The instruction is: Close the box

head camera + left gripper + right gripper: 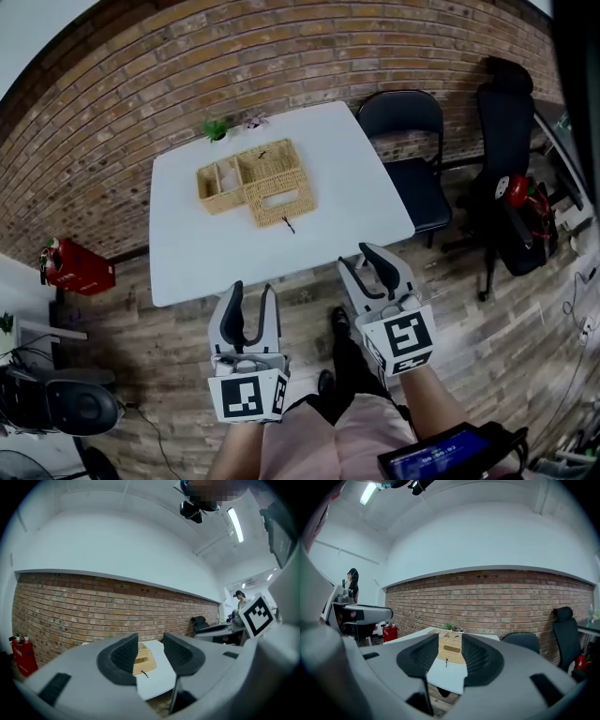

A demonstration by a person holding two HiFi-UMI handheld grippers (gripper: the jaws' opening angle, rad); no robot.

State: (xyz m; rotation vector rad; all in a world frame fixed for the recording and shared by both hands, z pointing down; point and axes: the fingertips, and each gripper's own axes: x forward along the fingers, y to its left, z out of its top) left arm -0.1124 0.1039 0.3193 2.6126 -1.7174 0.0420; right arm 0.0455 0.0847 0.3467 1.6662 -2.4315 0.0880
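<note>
Where box (255, 183) rests on table (352, 192), chair (405, 120) beside

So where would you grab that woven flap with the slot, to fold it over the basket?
Probably its near free edge, beside the small dark toggle, coming from the person's side of the table. The flap seems to lie open toward the person, its far edge meeting the basket, so the near edge offers a thin lip for open jaws.

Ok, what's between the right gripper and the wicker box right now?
Only bare white table, per the head view; the right gripper looks across it through open jaws. A small dark strand lies at the near edge of the wicker box.
</note>
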